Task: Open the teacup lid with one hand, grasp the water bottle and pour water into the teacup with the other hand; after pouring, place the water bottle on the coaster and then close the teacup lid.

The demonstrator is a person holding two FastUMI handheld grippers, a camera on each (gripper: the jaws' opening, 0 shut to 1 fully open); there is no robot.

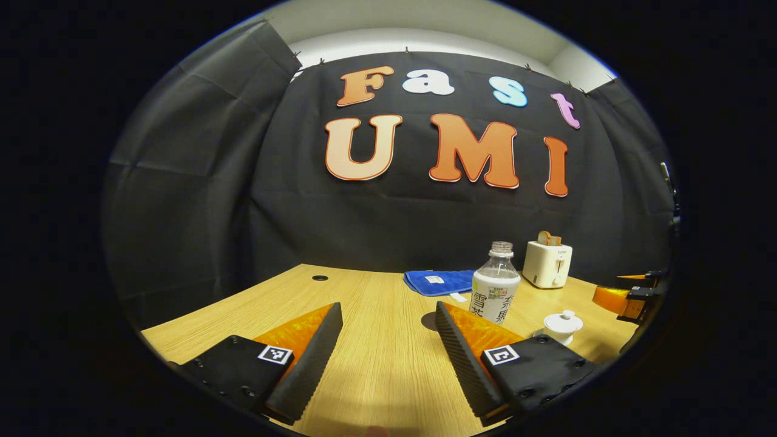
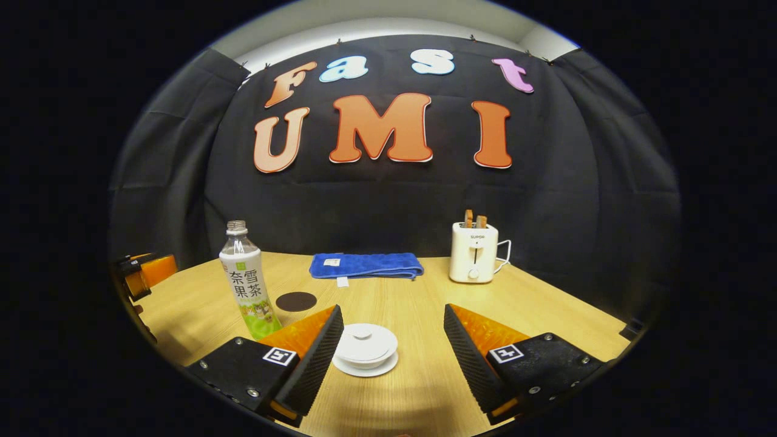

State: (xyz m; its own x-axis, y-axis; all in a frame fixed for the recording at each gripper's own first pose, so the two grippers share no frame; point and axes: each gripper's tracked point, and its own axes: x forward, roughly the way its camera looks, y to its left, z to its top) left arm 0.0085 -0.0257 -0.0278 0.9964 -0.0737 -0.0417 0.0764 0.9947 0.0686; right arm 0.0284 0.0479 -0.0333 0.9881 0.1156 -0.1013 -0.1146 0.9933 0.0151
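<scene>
A: Left gripper (image 1: 388, 312) state?
B: Fingers spread wide, nothing between them, held low over the desk (image 1: 376, 358). The water bottle (image 1: 495, 282) stands upright just past its right finger, cap off, not touching as far as I can tell.

A: Teacup?
B: In the left gripper view the teacup (image 1: 561, 326) sits right of the bottle, toward the desk's right edge, lid on. In the right gripper view the teacup (image 2: 365, 347) is on its saucer, lid (image 2: 363, 340) closed, between the right gripper's (image 2: 391, 315) fingers and closer to the left one. That gripper is wide open too, no contact with the cup.

A: Bottle from the right side?
B: Bottle (image 2: 247, 282) stands left of the gripper's left finger, near the desk's left edge. The coaster (image 2: 296, 301), a dark round disc, lies flat just right of the bottle and behind the cup.

A: Anything else on the desk?
B: Folded blue towel (image 2: 365, 266) along the back edge, white toaster (image 2: 474, 252) with two slices in it at the back right. Other gripper shows at the left edge of the right gripper view.
</scene>
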